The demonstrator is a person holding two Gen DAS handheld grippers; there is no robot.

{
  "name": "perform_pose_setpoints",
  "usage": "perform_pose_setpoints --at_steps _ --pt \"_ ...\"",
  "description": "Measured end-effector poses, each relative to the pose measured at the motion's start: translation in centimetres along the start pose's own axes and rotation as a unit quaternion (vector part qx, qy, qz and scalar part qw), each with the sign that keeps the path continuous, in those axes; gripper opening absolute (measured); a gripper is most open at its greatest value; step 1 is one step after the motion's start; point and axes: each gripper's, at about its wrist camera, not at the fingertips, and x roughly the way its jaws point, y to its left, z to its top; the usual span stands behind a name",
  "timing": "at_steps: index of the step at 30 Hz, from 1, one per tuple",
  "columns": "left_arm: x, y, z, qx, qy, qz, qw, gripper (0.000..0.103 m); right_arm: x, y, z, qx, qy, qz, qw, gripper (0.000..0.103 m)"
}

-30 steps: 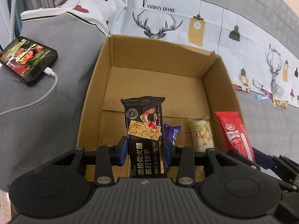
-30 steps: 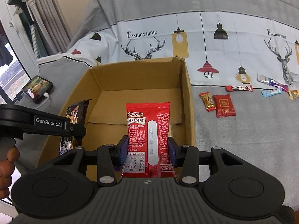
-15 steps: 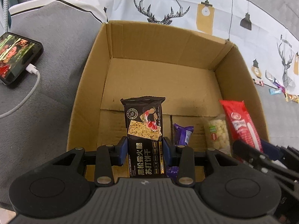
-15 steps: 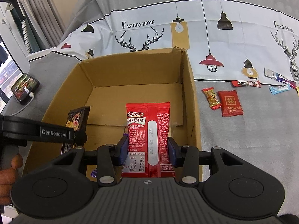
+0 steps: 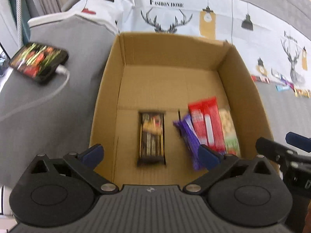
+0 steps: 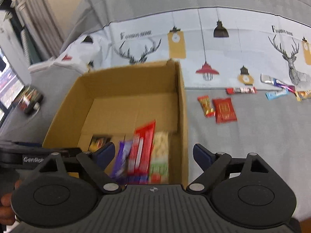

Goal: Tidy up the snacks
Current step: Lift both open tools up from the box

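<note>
Currently, my left gripper (image 5: 150, 152) has its fingers opening wide, holding nothing; black cracker packet (image 5: 151, 136) lies flat below them on the floor of the open brown cardboard box (image 5: 105, 104). My right gripper (image 6: 153, 154) likewise opening, empty; long red snack packet (image 6: 142, 147) lies in the box between a purple wrapper (image 6: 121, 162) and a clear packet of pale puffs (image 6: 160, 151). Loose small snacks (image 6: 223, 109) lie on the grey bed cover (image 6: 252, 136) beside the box
</note>
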Motion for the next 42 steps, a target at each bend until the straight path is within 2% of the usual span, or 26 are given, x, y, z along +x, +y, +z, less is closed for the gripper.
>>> perform_pose_setpoints --at_steps 4,9,17,21,31,42 --pt "-1.9 0.1 -2.7 -0.005 0.005 0.001 1.0000 0.103 -3.1 1.6 -2.6 -0.012 -0.001 0.007 1.000 0.092" --pt "-4.8 0.3 -5.0 -0.003 -0.018 0.023 0.9996 0.103 -6.4 3.1 -4.4 -0.032 -0.025 0.004 0.999 0.095" --pt "-9.3 0.2 -7.6 -0.009 -0.059 0.029 0.9978 0.103 -10.7 4.2 -6.4 -0.047 -0.067 0.001 0.997 0.097" --pt "-10.7 0.0 -8.9 -0.008 -0.068 0.030 0.9972 0.103 -12.5 4.3 -7.4 -0.051 -0.085 -0.004 0.995 0.098" --pt "-13.0 -0.7 -10.3 -0.001 -0.091 0.029 0.9954 0.103 -15.0 4.5 -8.6 -0.052 -0.113 -0.002 0.992 0.100" --pt "-13.7 -0.9 -11.1 0.003 -0.096 0.027 0.9950 0.103 -15.9 4.6 -9.1 -0.051 -0.121 0.001 0.991 0.101"
